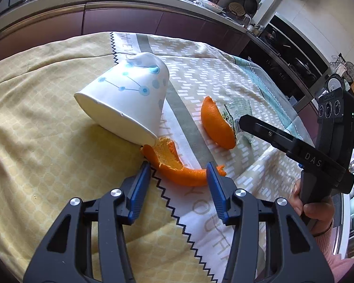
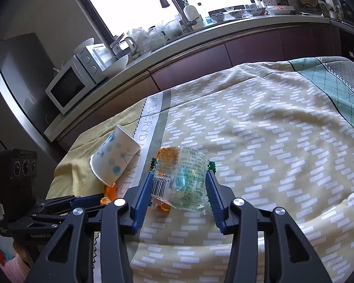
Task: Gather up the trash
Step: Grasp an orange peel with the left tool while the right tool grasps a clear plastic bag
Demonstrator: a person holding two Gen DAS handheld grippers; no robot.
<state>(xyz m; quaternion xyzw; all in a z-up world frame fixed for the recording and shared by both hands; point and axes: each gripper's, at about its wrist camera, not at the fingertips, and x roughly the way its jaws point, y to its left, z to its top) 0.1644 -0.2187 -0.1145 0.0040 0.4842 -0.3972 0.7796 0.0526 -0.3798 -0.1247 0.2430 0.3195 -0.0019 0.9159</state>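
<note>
Your left gripper (image 1: 179, 166) sits low over the patterned cloth (image 1: 47, 122), jaws spread, with a curled strip of orange peel (image 1: 174, 165) lying between the blue fingertips (image 1: 144, 172); neither pad seems to touch it, though the right one hides its end. That peel's far tip runs under the rim of the tipped paper cup (image 1: 127, 99). A second orange peel (image 1: 217, 122) lies just beyond, beside a clear plastic wrapper (image 1: 238, 106). Your right gripper (image 2: 179, 176) is also released, its fingers bracketing the wrapper (image 2: 184, 179), which rests on the cloth over that peel. Behind stands the kitchen counter (image 2: 224, 33).
</note>
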